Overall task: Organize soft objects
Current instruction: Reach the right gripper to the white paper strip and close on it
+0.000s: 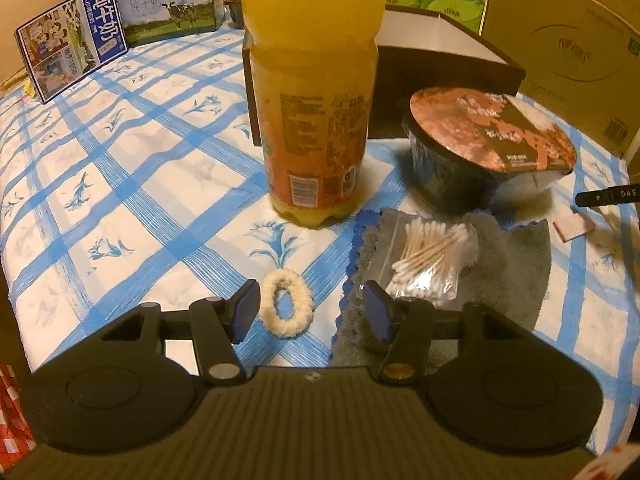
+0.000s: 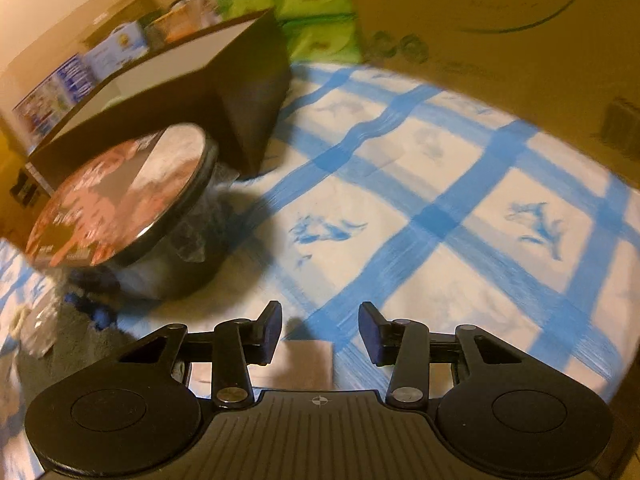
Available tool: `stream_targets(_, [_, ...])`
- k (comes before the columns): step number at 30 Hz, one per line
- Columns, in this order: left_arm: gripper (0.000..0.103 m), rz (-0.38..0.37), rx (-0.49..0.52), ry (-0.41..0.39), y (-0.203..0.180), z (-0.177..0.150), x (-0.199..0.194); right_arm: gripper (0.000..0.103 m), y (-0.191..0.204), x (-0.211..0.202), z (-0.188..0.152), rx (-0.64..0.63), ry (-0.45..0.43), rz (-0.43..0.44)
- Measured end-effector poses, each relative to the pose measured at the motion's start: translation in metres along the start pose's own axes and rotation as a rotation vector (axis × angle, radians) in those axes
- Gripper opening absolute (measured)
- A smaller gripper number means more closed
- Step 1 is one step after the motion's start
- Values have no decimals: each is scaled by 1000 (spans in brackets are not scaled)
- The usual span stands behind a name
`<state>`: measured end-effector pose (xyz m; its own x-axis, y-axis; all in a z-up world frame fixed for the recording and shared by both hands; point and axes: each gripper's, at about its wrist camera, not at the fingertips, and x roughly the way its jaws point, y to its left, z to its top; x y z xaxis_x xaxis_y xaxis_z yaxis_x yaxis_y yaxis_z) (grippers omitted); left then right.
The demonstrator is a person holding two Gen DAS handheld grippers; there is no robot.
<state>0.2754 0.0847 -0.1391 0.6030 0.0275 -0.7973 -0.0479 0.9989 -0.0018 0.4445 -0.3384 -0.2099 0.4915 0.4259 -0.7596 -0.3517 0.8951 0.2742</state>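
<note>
A cream fluffy hair tie (image 1: 285, 306) lies on the blue-checked cloth (image 1: 132, 168) between the fingers of my left gripper (image 1: 313, 310), nearer the left finger. That gripper is open and neither pad touches the tie. Its right finger hangs over a grey towel (image 1: 516, 268) with a blue edge, which carries a bag of cotton swabs (image 1: 428, 258). My right gripper (image 2: 321, 329) is open above the cloth (image 2: 440, 208). A small pale square pad (image 2: 308, 364) lies under it, close behind the fingertips and untouched by them. The same pad (image 1: 573, 227) lies right of the towel.
An orange juice bottle (image 1: 316, 100) stands just beyond the hair tie. A sealed noodle bowl (image 1: 488, 140) (image 2: 128, 208) sits by the towel, with an open dark box (image 1: 440, 60) (image 2: 200, 92) behind it. Milk cartons (image 1: 72, 52), green tissue packs (image 2: 312, 8) and cardboard boxes (image 2: 500, 20) line the back.
</note>
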Motion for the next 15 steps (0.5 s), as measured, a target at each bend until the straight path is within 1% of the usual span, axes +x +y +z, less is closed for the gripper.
stream_targets(4, [54,0,2,17,-1,-2,7,44,4,-1,-8,-64,46,61])
stream_targets(7, [54,-3,-4,28,1,-4,9,44,10,-8,-17,-77,85,123])
stream_targets(12, [54,-9,-12,39,4,-7,12,44,37,-19,-39,-116,174,221])
stream_targets(14, [54,-14,-18,40,4,-8,11,44,52,-24,-47,-151,189,230])
stream_targets(15, [54,-16,-18,42,4,-10,11,44,60,-27,-50,-167,179,208])
